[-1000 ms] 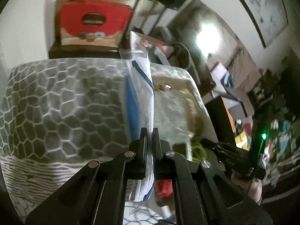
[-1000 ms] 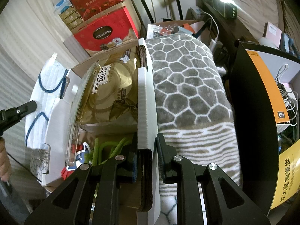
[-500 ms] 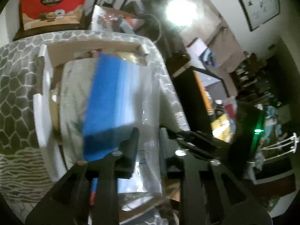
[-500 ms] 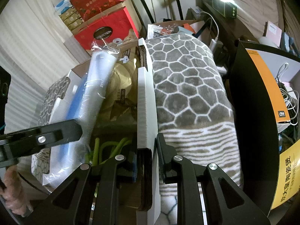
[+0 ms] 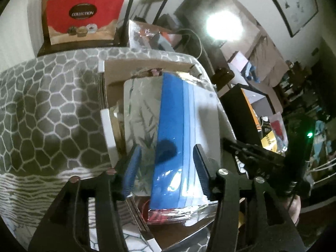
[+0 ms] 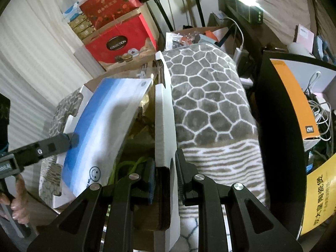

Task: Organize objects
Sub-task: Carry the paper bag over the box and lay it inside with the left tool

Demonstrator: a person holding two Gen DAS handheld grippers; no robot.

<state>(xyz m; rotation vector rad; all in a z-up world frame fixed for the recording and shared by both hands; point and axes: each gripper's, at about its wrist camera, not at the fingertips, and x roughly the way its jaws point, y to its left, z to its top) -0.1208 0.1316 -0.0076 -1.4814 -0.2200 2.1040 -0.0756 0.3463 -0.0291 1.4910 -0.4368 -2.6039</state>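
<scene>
The flat blue-and-white plastic-wrapped packet [image 6: 109, 126] lies across the open cardboard box [image 5: 147, 67], covering most of its mouth — only a narrow gap remains beside the upright white box flap [image 6: 163, 121], which the right gripper [image 6: 164, 175] clamps.

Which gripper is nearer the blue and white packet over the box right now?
Left. The left gripper has its open fingers either side of the blue and white packet; the right gripper is beside it, shut on the box flap.
</scene>
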